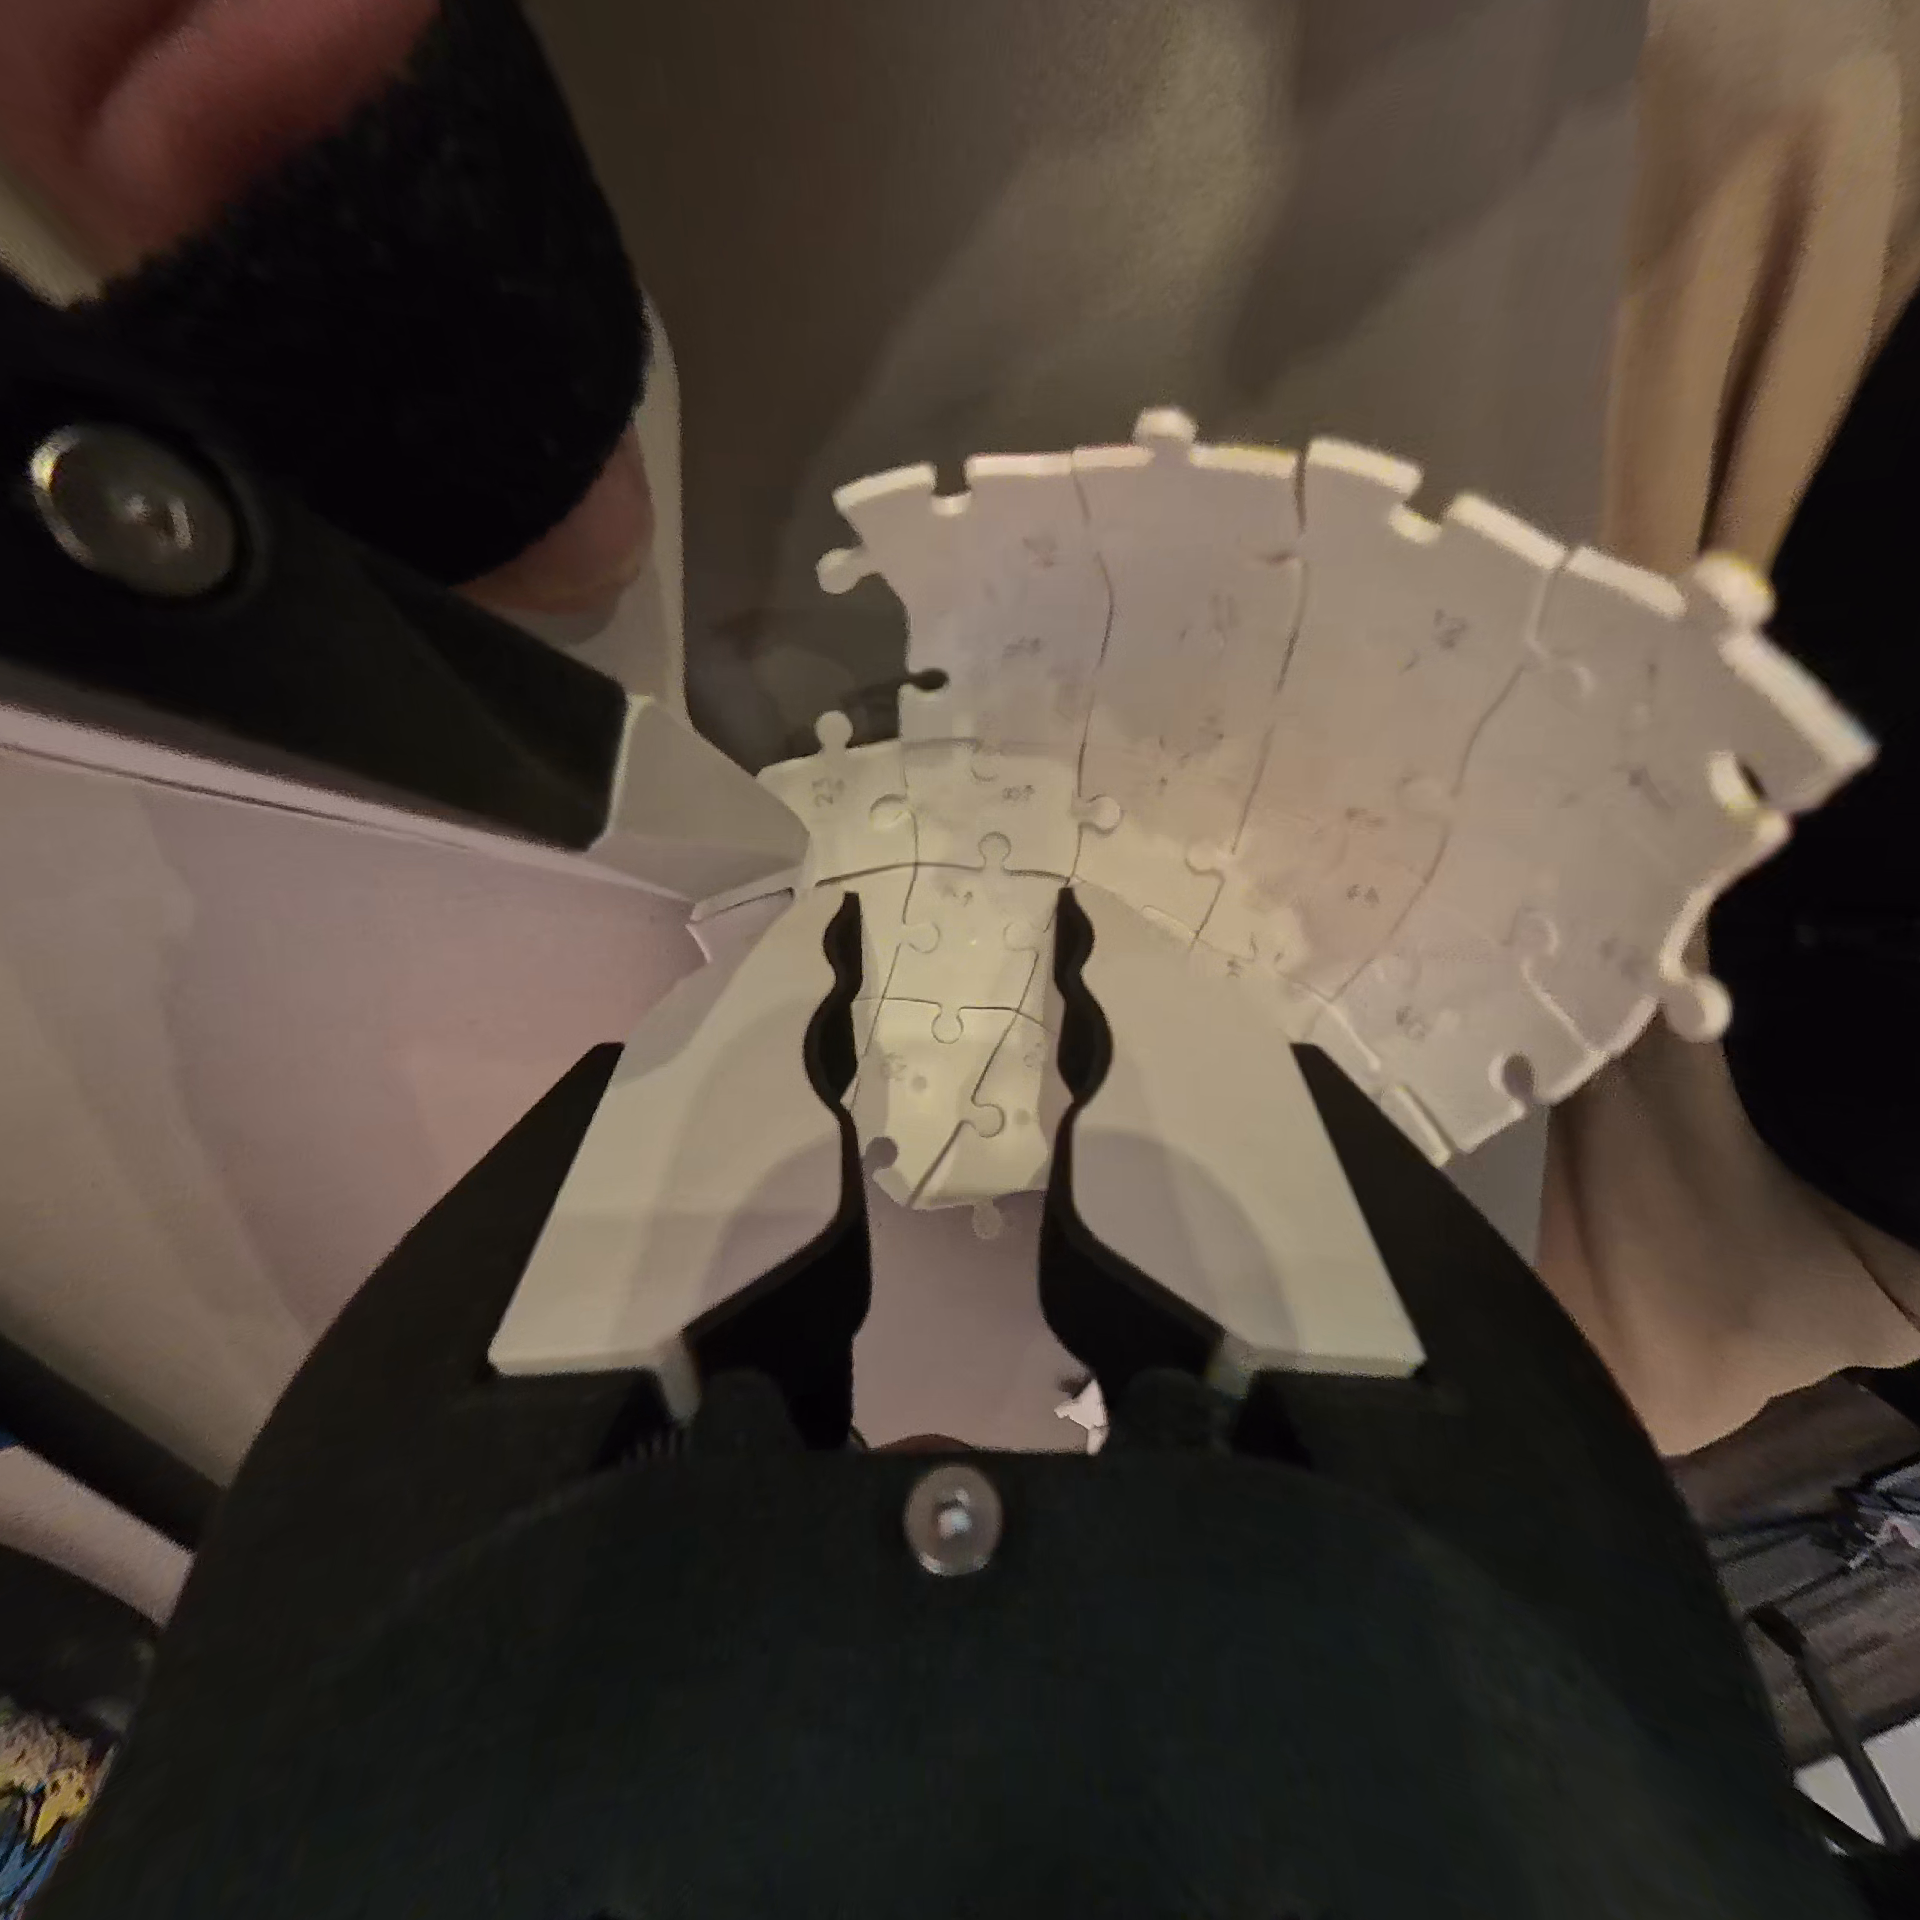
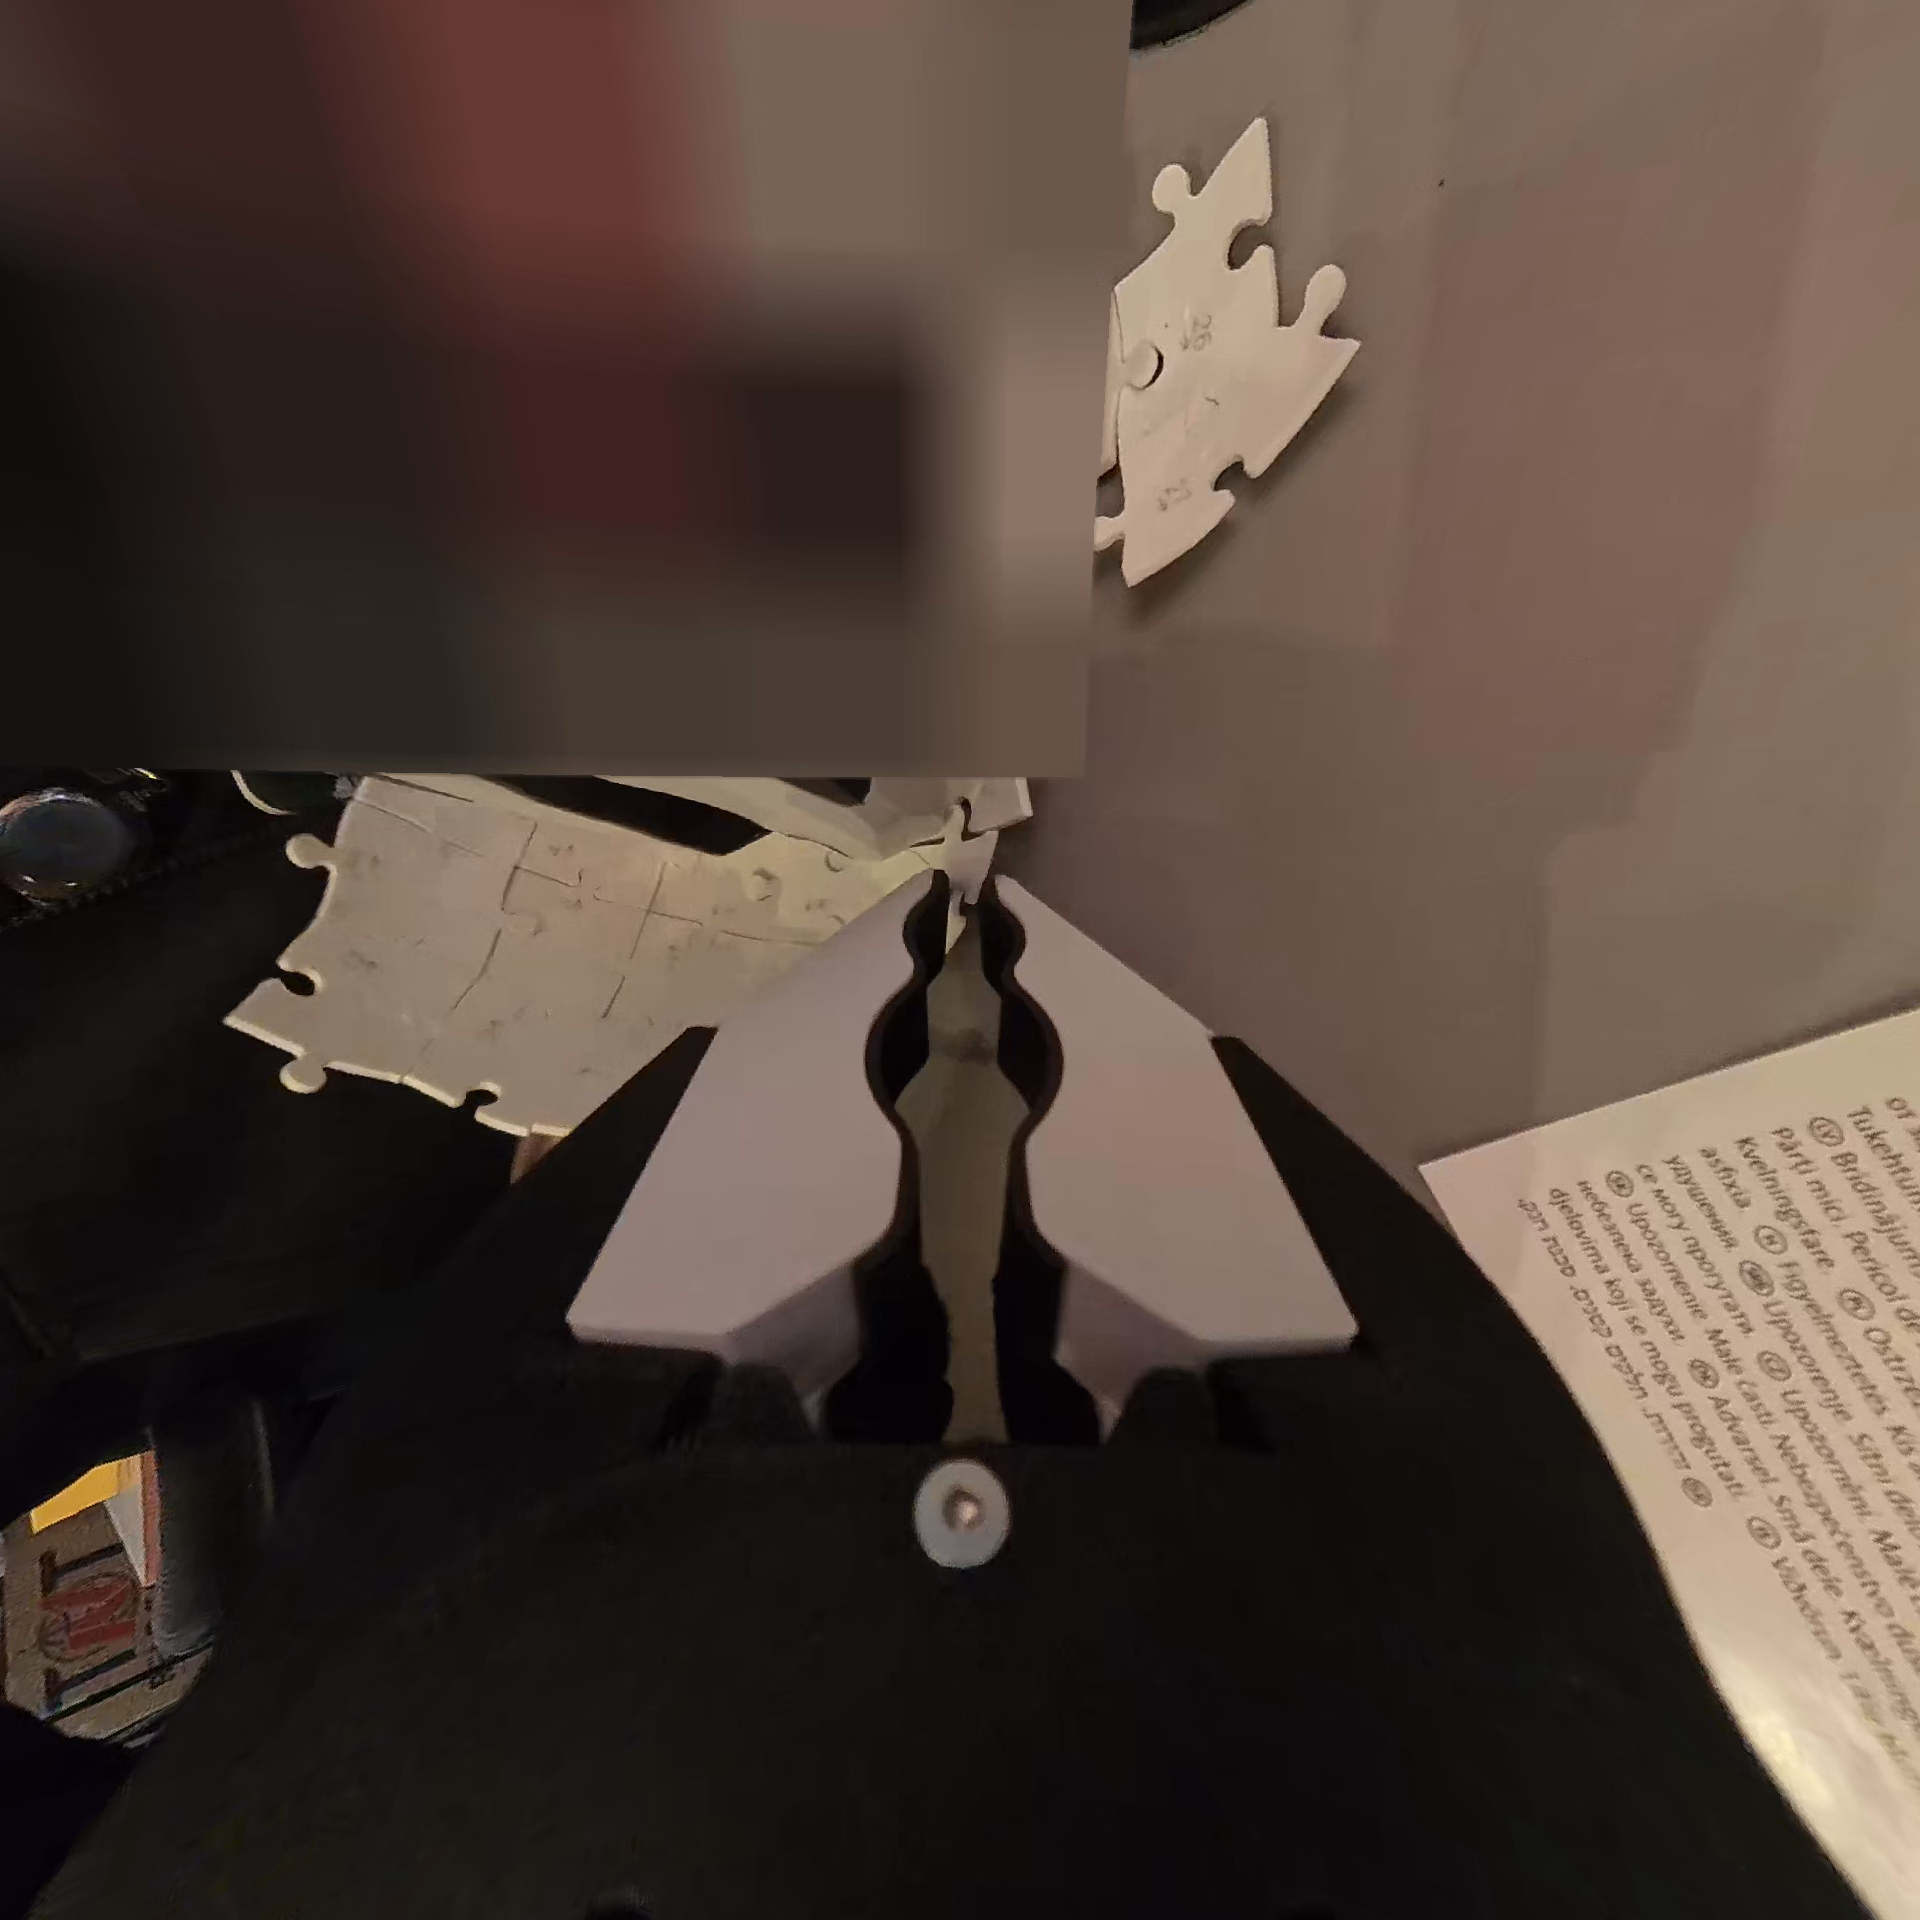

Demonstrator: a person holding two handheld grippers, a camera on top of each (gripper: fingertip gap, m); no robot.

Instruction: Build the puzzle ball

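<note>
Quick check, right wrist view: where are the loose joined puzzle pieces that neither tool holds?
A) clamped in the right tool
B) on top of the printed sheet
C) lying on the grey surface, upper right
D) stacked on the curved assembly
C: the small white joined pieces lie flat on the grey surface, apart from the printed sheet and the right tool.

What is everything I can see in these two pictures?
Joined puzzle shell: one, white, curved, held up between both tools.
Small joined cluster of pieces: one, white, lying on the grey table, partly hidden by a blurred patch.
Printed leaflet: one, white, on the table at the right.
Beige cloth: one, behind the shell.
Left gripper: one, black with white fingers, shut on the shell's narrow end.
Right gripper: one, same colours, tips pinching the shell's edge.
</note>
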